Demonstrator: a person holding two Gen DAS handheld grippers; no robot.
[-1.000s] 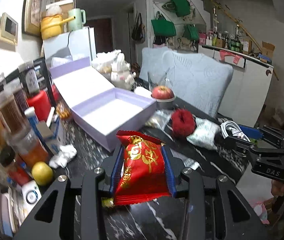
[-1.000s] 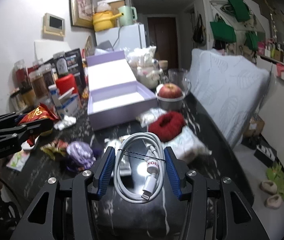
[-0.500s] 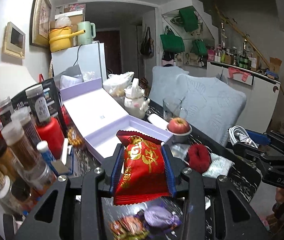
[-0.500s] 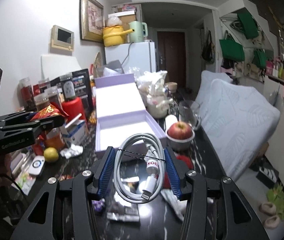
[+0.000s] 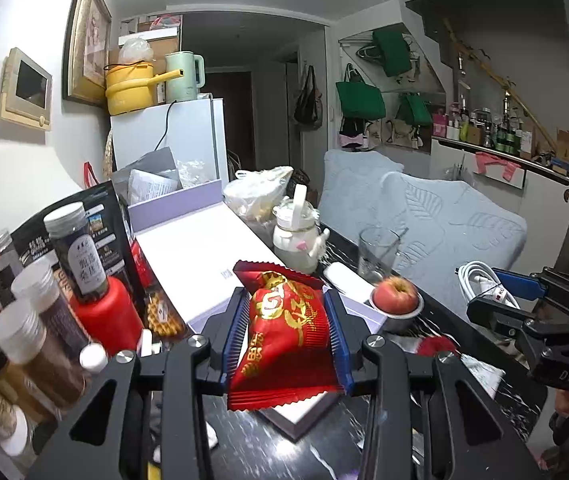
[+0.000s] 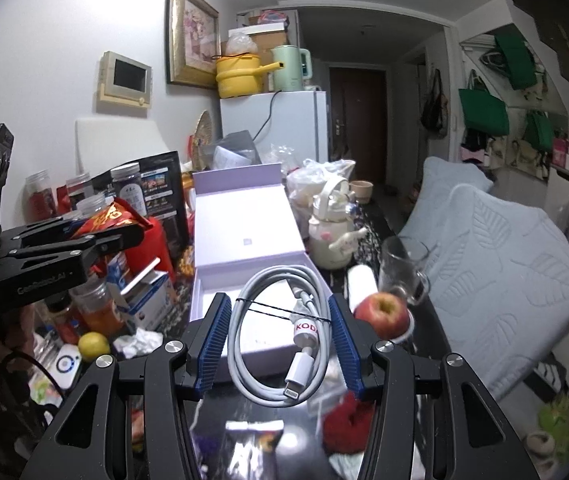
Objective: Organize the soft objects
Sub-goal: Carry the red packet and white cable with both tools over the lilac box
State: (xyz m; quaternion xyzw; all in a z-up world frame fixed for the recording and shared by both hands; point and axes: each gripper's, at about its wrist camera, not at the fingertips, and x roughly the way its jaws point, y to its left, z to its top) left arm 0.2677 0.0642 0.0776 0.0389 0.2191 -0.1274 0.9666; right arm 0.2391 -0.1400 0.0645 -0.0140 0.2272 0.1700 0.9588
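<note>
Both grippers now sit higher and closer to the lavender box (image 6: 252, 268) than a second ago; the tabletop clutter that filled the lower frames earlier has mostly dropped out of view beneath them.

Left gripper (image 5: 286, 340): blue pads closed on a red snack packet (image 5: 284, 336) with gold print, pinched at both sides, upright, crimped top edge above the pads. Packet held over the near corner of the box in the left wrist view. Seen from the right wrist camera, the same gripper (image 6: 96, 232) comes in from the left, packet tip (image 6: 112, 216) sticking out past the fingers.

Right gripper (image 6: 280, 344): pads closed on a coiled white cable (image 6: 276, 336), tied with a thin black band, plug end hanging low. Coil held in front of the box's open tray. In the left wrist view this gripper (image 5: 496, 296) sits at far right, cable (image 5: 480, 284) bunched between its fingers.

Box: lid open, leaning back, white inside.

Around it: apple (image 6: 382, 314) in a small metal bowl just right of the box; glass mug (image 6: 402, 270) behind the apple; red fuzzy scrunchie (image 6: 346, 420) low on the dark marble table (image 5: 496, 396); lemon (image 6: 93, 345) at left; spice jars (image 5: 36, 320) and a red canister (image 5: 104, 316) along the left edge.
</note>
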